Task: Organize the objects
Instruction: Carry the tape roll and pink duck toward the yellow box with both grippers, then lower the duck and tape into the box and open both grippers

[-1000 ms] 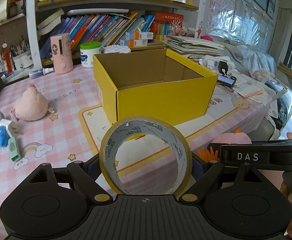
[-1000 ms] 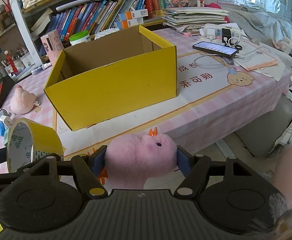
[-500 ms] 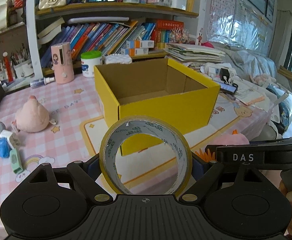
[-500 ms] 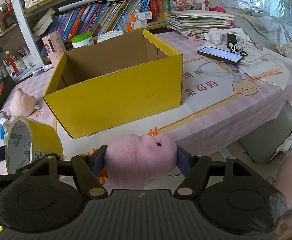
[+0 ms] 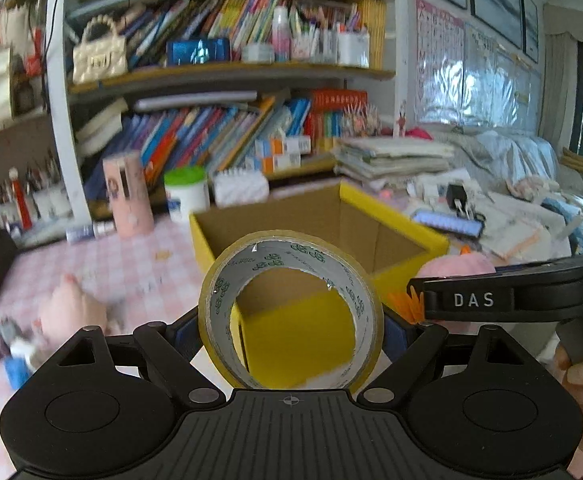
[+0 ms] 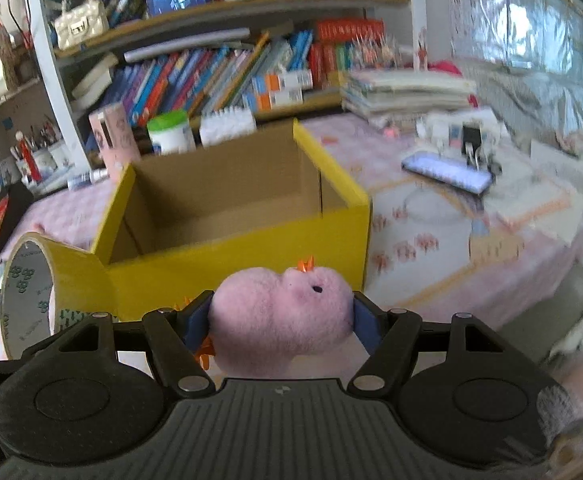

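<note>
While both tongs grip, left (image 5: 291, 332) tape roll (image 5: 365, 300), right (image 6: 281, 320) plush (image 6: 279, 320), a seemingly empty yellow box (image 6: 251, 252) stands ahead.

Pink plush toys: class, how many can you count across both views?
2. One pink plush chick is gripped in the right tongs; another pink plush lies blurred on the checked tablecloth, left of the yellow box. Others may be hidden.

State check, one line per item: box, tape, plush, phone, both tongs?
Yellow box: open-topped, looks empty.
Tape roll: clamped on edge, clear of the table.
Pink plush: squeezed, clear of the table.
Phone: flat on table, screen lit.
Left tongs: shut on tape roll.
Right tongs: shut on pink plush.
</note>
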